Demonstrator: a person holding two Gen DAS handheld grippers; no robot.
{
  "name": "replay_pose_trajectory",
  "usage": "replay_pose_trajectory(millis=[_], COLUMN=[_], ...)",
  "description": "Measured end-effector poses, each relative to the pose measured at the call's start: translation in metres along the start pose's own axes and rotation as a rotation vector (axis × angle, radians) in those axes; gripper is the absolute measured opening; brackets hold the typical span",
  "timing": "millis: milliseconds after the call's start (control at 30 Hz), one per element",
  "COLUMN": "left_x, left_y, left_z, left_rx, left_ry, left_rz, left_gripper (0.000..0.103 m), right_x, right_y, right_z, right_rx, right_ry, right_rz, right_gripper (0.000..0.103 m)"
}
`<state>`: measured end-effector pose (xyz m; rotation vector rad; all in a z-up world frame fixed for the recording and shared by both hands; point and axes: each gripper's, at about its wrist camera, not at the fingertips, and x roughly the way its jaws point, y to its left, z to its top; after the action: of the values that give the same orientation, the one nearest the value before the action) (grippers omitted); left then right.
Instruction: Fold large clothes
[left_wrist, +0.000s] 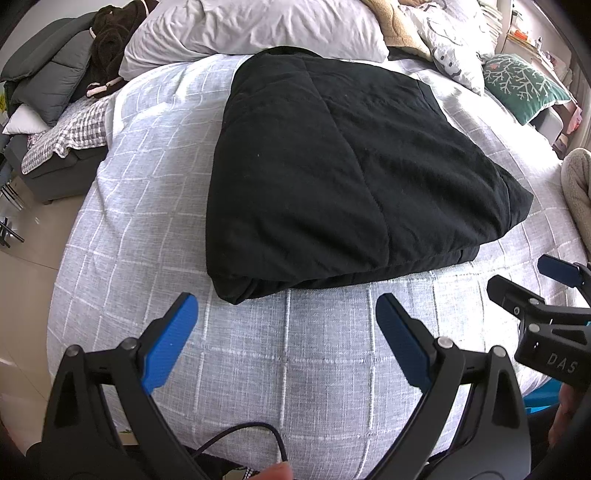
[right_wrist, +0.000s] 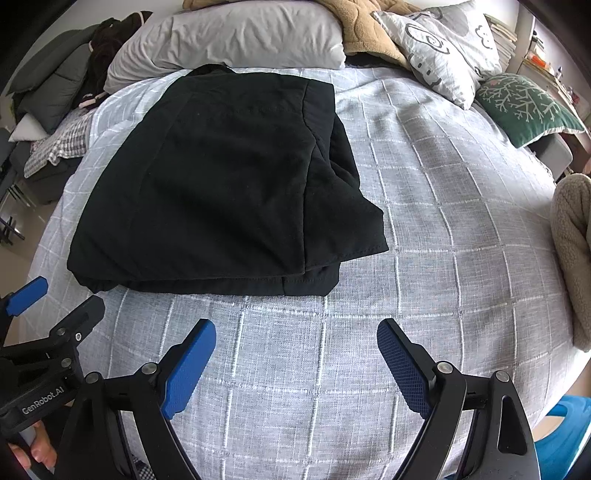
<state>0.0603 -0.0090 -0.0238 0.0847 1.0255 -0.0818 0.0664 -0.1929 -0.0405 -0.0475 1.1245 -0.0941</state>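
A large black garment (left_wrist: 332, 173) lies folded into a thick rectangle on the grey checked bed (left_wrist: 288, 354); it also shows in the right wrist view (right_wrist: 221, 184), where a layered corner sticks out at its right. My left gripper (left_wrist: 286, 310) is open and empty, held over the bed just short of the garment's near edge. My right gripper (right_wrist: 295, 336) is open and empty too, short of the garment's near right edge. Each gripper shows at the edge of the other's view: the right one (left_wrist: 532, 284) and the left one (right_wrist: 62, 295).
Pillows (left_wrist: 255, 29) and a tan blanket (right_wrist: 362, 29) lie at the head of the bed. A green cushion (right_wrist: 524, 107) sits at the far right. A dark sofa with piled clothes (left_wrist: 62, 85) stands to the left. A beige fleece item (right_wrist: 572, 251) lies at the right edge.
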Motion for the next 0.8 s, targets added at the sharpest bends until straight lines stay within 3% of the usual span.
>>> replay_pose_trajectory(millis=[800], left_x=[0.0044], left_y=[0.0054], left_z=[0.0001], left_rx=[0.013], left_ry=[0.013], left_rz=[-0.013], left_gripper=[0.097], right_x=[-0.0004], right_y=[0.0011], right_z=[-0.0001], right_rx=[-0.005], right_ry=[0.003], right_rz=[-0.002], right_gripper=[0.091])
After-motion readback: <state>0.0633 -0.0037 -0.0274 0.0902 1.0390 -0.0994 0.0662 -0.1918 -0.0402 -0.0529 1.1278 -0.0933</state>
